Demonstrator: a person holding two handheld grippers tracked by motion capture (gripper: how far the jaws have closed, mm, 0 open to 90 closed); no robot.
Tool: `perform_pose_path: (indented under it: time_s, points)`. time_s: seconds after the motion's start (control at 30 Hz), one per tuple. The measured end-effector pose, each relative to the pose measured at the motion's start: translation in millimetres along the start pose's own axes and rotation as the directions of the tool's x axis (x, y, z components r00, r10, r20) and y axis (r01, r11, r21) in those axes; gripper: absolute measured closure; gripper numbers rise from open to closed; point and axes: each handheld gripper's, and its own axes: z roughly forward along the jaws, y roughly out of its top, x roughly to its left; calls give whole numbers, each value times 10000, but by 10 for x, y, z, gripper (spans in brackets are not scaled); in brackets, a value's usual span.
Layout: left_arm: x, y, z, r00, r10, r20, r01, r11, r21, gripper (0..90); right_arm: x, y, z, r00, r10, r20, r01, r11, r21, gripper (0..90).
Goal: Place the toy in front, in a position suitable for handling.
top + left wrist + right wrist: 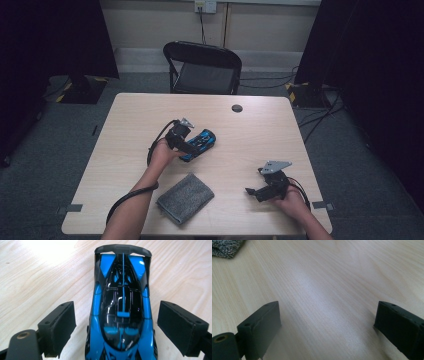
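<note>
pale wood table [260, 135], grey carpet [370, 180], black chair [202, 67]

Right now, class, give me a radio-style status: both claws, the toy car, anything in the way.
Left claw open, toy car between its jaws, untouched. Right claw open over bare table. Grey cloth lies near, clear of the car.

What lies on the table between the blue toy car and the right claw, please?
Only bare tabletop, as the high view shows: the blue toy car sits left of it, the right claw at its lower right; the grey cloth lies nearer the person.
</note>
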Motion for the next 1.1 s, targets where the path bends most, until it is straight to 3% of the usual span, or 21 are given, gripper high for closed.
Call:
perform_pose_path:
  time_s: [0.23,0.5,0.9,1.1]
  points:
    - [26,-136,-146,9999,-87,-66,85,9996,-251,147,0,0,0,10000,3,3,-3,10000,-2,58]
    - [0,-340,-98,9997,-248,-69,246,9995,-213,149,0,0,0,10000,10,11,-10,10000,-4,58]
    - [-45,-478,15,9999,59,-141,-62,9998,-197,152,0,0,0,10000,10,13,-10,10000,-5,58]
    - [-41,-508,30,9989,316,-334,-331,9983,-475,151,0,0,0,10000,13,12,-13,10000,-3,58]
